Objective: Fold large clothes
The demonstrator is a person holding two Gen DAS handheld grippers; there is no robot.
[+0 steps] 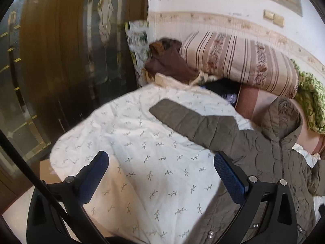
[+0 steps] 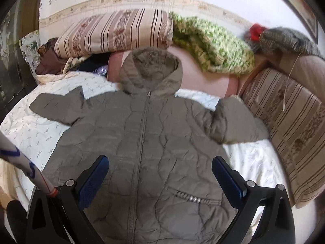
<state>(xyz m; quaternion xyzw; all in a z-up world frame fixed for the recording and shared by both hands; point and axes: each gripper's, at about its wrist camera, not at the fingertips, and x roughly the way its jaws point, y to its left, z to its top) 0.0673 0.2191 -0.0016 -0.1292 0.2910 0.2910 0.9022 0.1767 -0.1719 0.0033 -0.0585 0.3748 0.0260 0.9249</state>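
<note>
Olive quilted hooded puffer jacket (image 2: pixel 146 142) lies zipped, face-up, sleeves spread on white leaf-print bedsheet (image 1: pixel 142 152), presumably flattened for folding; left gripper (image 1: pixel 160 174) and right gripper (image 2: pixel 160 174) hover, jaws wide, empty.

Both pictures are bright with soft, even light; shadows are weak; the round lens bends the edges and leaves black corners; the green blanket (image 2: pixel 213 46) looks smeared; the dark wardrobe (image 1: pixel 61 61) is blurry too.

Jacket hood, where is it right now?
In the right wrist view the hood lies top centre, resting on the pink cushion, between the striped pillow and green knit blanket.
</note>
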